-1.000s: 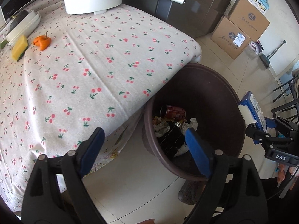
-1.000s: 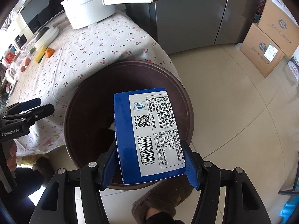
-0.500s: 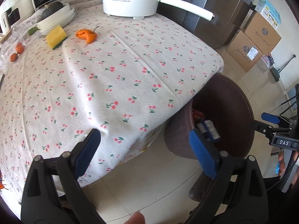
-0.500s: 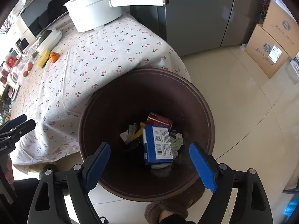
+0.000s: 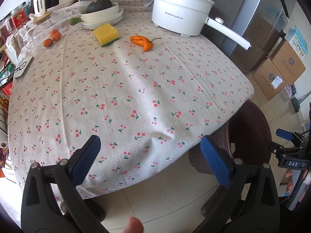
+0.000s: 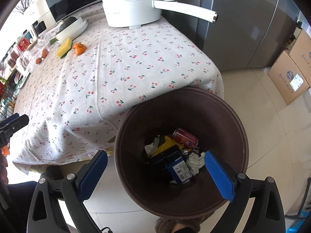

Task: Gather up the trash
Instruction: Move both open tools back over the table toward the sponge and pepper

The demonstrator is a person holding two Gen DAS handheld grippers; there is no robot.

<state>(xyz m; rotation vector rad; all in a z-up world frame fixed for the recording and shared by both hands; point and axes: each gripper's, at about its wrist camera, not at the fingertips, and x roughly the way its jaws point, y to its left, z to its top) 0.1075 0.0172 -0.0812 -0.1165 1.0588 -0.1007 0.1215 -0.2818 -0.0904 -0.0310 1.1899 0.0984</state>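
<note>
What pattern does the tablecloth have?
Small red cherries on the white tablecloth, clearest in the left wrist view.

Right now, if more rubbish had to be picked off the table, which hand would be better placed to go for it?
Probably the left. The left gripper hangs over the table, jaws opening and empty. The right gripper is over the bin, also opening and empty.

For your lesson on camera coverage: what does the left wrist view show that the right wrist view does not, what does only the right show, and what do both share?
Only the left view: the open left gripper over the tablecloth.
Only the right view: the bin's contents, a red can, blue box and crumpled paper, under the opening, empty right gripper.
Both: white pot, sponge, orange pepper.
</note>
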